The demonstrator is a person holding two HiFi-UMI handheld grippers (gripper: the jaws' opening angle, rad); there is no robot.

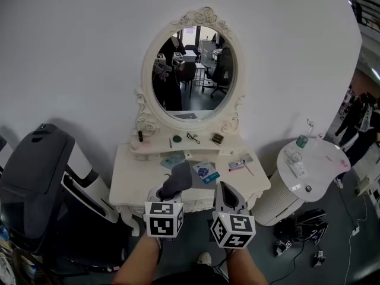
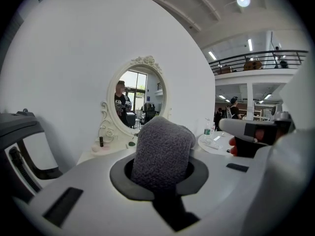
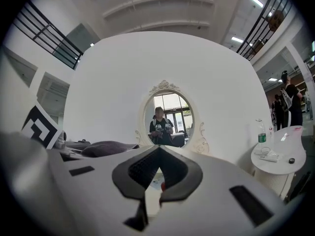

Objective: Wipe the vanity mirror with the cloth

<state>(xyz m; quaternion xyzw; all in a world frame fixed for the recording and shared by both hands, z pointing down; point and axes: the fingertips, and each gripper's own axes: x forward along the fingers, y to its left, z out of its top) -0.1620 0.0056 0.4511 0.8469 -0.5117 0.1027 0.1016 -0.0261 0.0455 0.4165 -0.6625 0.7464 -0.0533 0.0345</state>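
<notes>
The oval vanity mirror (image 1: 193, 73) in a white carved frame stands on a white dressing table (image 1: 136, 180) against the wall. My left gripper (image 1: 173, 190) is shut on a grey cloth (image 1: 178, 180), held over the table's front edge and well short of the glass. In the left gripper view the cloth (image 2: 162, 154) bulges up between the jaws, with the mirror (image 2: 137, 102) beyond it. My right gripper (image 1: 226, 189) hangs beside it with its jaws together and holding nothing. The right gripper view looks along the gripper's jaws (image 3: 158, 152) straight at the mirror (image 3: 170, 118).
Small items lie on the table: a pink dish (image 1: 141, 144), cards (image 1: 205, 172), a pen (image 1: 236, 166). A black and white appliance (image 1: 35, 177) stands at the left. At the right is a round white side table (image 1: 323, 159) with a bottle (image 1: 302, 140); cables (image 1: 297, 233) lie on the floor.
</notes>
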